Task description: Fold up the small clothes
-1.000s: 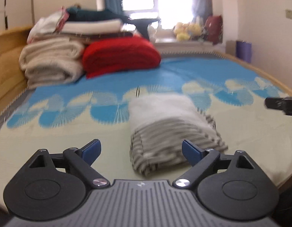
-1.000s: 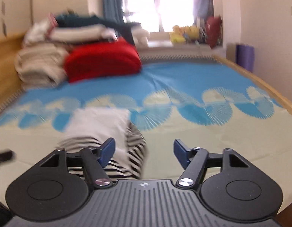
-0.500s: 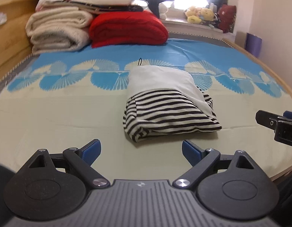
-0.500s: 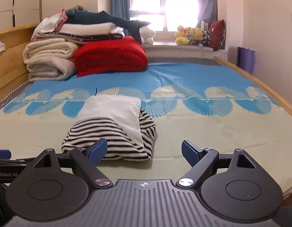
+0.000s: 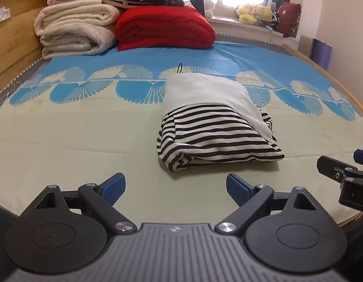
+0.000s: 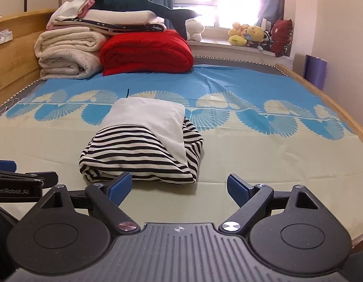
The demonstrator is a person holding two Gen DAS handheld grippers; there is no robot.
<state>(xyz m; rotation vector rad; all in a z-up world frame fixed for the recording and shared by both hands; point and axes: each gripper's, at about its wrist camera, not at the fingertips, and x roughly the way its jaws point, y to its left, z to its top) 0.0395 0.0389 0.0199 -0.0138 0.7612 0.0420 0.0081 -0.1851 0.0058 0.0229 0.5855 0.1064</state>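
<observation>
- Garment: striped top (image 5: 216,136) sits folded at frame centre on bed sheet (image 5: 75,141).
- We keep left gripper (image 5: 175,189) and right gripper (image 6: 179,188) spread, empty.
- We judge the fold done; back off without snagging.

Far beyond the fingers, up left: red blanket (image 6: 147,52) beside rolled cream blankets (image 6: 68,55), folded linens (image 6: 115,20) stacked above. Up right: plush toys (image 6: 249,35) along the windowsill. Blue-patterned bed sheet (image 6: 240,87) underneath.
</observation>
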